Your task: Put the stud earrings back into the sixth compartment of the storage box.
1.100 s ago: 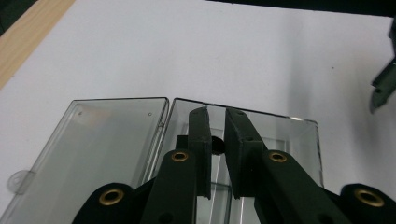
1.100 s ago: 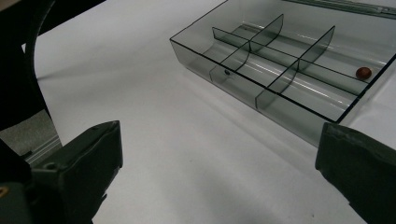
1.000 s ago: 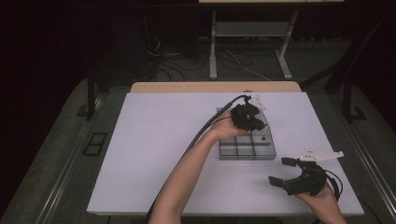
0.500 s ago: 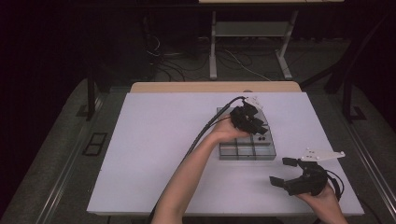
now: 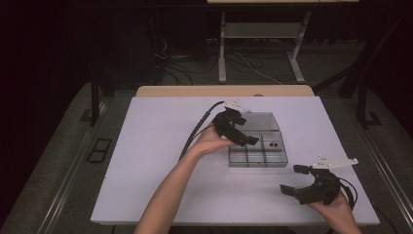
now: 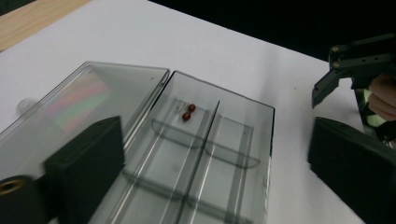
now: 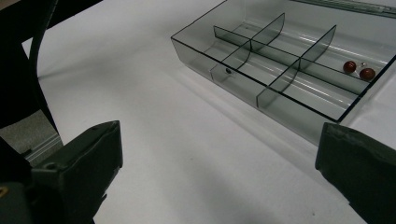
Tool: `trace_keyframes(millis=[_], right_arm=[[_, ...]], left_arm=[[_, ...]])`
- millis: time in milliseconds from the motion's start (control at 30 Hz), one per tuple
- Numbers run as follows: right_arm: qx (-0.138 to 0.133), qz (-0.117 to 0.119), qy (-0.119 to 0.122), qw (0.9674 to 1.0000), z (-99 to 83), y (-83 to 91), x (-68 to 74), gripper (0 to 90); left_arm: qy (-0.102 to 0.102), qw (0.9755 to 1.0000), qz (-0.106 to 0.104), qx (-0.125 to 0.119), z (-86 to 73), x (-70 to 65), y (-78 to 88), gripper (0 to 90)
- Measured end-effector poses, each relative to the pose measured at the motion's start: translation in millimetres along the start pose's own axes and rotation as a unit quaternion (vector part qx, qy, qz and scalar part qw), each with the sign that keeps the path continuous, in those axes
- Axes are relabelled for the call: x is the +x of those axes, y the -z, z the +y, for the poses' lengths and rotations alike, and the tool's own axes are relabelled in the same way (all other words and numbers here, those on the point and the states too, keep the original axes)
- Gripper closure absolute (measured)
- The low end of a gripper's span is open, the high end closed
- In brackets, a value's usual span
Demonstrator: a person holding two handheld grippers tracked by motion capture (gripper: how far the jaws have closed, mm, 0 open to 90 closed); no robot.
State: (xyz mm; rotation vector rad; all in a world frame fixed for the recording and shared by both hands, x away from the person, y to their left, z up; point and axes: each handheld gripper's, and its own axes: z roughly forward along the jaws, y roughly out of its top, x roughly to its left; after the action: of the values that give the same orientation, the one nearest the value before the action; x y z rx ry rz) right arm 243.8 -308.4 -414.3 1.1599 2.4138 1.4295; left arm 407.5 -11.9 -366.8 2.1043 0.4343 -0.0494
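A white desk (image 5: 146,161) carries a clear divided box (image 5: 258,148) right of centre, its lid (image 6: 88,100) lying flat behind it — likely opened for access. The left gripper (image 5: 238,131) hovers over it, fingers spread and empty; the right gripper (image 5: 304,183) waits nearby, also open. Two red beads (image 6: 188,112) share one far compartment.

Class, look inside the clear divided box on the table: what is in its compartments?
The box lies open, lid folded back. One far corner compartment holds two small red beads. The others look empty, though the left gripper hides part of them in the high view.
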Motion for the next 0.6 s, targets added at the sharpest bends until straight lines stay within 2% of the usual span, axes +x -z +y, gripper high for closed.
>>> trace_keyframes(millis=[133, 367, 433, 600], right_arm=[[0.001, -0.001, 0.0, 1.0, 0.0, -0.7, 0.1, 0.8], [0.002, -0.002, 0.001, 1.0, 0.1, -2.4, 1.1, 0.8], [0.003, -0.002, 0.0, 1.0, 0.1, -2.7, 1.3, 0.7], [0.005, -0.001, -0.003, 1.0, 0.4, -3.4, 1.9, 0.8]], left_arm=[[0.004, 0.9996, 0.026, -0.012, -15.6, -2.7, 21.5, 0.0], [0.018, 0.9981, 0.051, -0.03, -43.5, -14.3, 55.4, 0.0], [0.034, 0.9968, 0.06, -0.04, -54.1, -19.9, 63.8, 0.0], [0.045, 0.9934, 0.095, -0.046, -81.8, -31.9, 83.0, 0.0]])
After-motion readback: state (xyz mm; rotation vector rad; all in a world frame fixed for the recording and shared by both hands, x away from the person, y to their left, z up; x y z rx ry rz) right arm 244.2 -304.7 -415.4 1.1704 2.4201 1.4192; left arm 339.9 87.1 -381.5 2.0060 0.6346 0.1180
